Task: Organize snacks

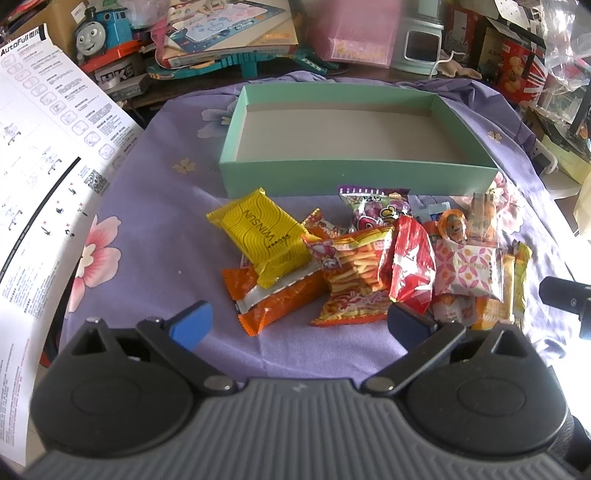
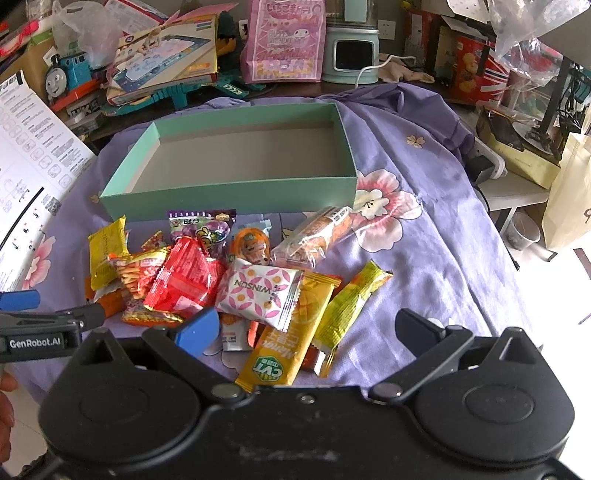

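Snack pile (image 1: 369,266) on the cloth (image 1: 147,240), just in front of the box (image 1: 354,177). Toy train (image 1: 99,31) behind box, far left. Instruction sheet (image 1: 48,147) lies left of my pile. Paper bag (image 2: 286,40) behind box.

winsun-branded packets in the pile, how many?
2 with the name legible. The yellow packet lies at the pile's left end, on top of an orange wrapper. The pink-patterned white packet sits right of the red packet. Others may be hidden underneath.
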Motion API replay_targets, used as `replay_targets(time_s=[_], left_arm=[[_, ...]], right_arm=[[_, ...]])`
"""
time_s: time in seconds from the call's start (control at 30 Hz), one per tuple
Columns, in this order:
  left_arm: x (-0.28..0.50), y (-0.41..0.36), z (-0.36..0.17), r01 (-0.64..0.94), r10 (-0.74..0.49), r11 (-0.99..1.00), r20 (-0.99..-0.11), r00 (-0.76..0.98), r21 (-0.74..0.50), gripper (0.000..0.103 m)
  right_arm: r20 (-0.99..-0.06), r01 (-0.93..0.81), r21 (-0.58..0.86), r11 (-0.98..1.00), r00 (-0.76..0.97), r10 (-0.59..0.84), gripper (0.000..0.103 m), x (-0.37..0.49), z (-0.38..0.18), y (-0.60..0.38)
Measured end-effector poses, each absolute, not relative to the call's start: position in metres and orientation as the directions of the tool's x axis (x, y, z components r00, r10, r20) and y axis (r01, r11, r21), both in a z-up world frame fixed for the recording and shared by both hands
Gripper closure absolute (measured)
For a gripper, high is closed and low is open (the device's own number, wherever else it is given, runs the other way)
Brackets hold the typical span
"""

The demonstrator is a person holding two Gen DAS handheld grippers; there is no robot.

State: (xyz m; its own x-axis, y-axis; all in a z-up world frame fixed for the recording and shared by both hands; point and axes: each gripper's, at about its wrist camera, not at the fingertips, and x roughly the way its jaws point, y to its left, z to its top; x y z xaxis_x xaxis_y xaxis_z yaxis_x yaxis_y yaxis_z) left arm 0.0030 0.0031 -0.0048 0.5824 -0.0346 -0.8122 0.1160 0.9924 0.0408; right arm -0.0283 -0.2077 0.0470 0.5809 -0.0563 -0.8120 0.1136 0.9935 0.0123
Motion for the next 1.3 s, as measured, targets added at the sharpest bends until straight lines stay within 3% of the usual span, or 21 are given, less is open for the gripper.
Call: replay_targets(time_s=[0.63,1.0,1.03,1.07,1.13,1.3], left_arm=[[0.018,0.013,-0.011,0.11,-0.039,0.993,-0.821,0.569,0.029,0.0],[0.055,-0.031,-0.018,0.351,-0.153,0.933,-0.793,0.59,0.081,0.006],[0.058,-0.034,-0.022,0.368,-0.162,0.926,-0.798,0.58,0.079,0.011],[0.06,-0.037,-0.025,0.378,-0.166,0.922,-0.806,0.569,0.077,0.025],[0.058,-0.037,-0.03,0.362,-0.146,0.928,-0.81,0.569,0.087,0.04],[0.045,-0.005,-0.031,0.314,-0.171,0.949,-0.81,0.56,0.016,0.043]], right_arm=[[-0.804,0.11,0.019,0.994,0.592,-0.05,0.0,-0.023,0.04,-0.212],[-0.825,0.131,0.163,0.978,0.561,0.063,0.0,0.002,0.035,-0.224],[-0.823,0.126,0.179,0.976,0.563,0.078,0.0,0.004,0.035,-0.224],[-0.82,0.121,0.192,0.974,0.564,0.091,0.0,0.007,0.035,-0.224],[-0.817,0.11,0.219,0.97,0.564,0.12,0.0,0.01,0.033,-0.223],[-0.804,0.045,0.273,0.961,0.558,0.203,0.002,0.019,0.031,-0.209]])
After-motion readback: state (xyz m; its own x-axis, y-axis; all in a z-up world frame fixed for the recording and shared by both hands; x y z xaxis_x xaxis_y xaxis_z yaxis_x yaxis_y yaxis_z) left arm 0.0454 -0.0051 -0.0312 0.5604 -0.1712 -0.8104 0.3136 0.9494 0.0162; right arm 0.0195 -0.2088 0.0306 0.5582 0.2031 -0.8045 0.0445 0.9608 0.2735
